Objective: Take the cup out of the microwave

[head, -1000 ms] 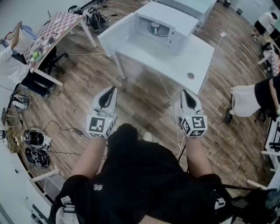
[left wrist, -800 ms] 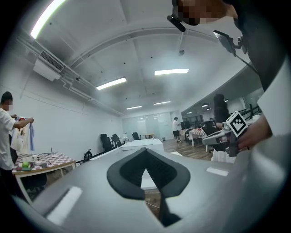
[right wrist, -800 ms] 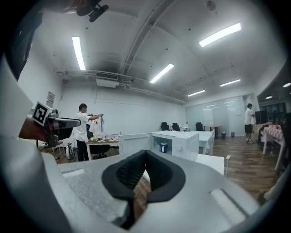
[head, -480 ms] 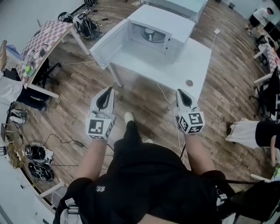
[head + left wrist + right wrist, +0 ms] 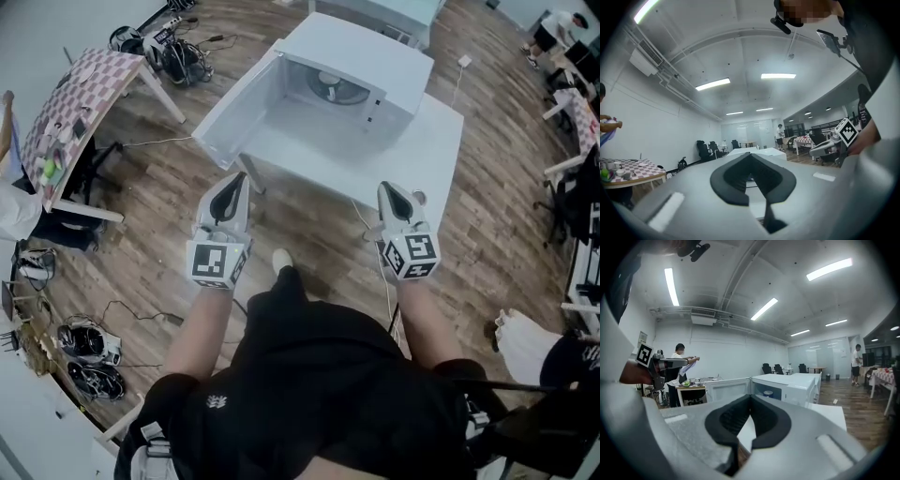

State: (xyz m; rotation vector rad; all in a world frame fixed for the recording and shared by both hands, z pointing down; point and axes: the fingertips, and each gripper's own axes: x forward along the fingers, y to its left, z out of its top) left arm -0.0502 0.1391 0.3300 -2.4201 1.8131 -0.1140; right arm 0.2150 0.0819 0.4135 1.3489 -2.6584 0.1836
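The white microwave (image 5: 370, 47) stands on a white table (image 5: 412, 141) with its door (image 5: 230, 117) swung open to the left. Inside it a pale cup (image 5: 330, 81) sits on the turntable; the right gripper view shows the cup (image 5: 768, 393) in the open cavity. My left gripper (image 5: 238, 178) is held just short of the table's near edge, below the door, with its jaws together and nothing in them. My right gripper (image 5: 385, 187) hangs at the same edge further right, also shut and empty. Both are well short of the cup.
A checkered table (image 5: 80, 103) with small items stands at the far left, and cables and gear (image 5: 84, 337) lie on the wooden floor. A white cord (image 5: 375, 234) hangs from the table. People stand at the room's edges.
The person has walked forward; both grippers have come up to the table's near edge, and the microwave looks closer. The jaws have stayed together.
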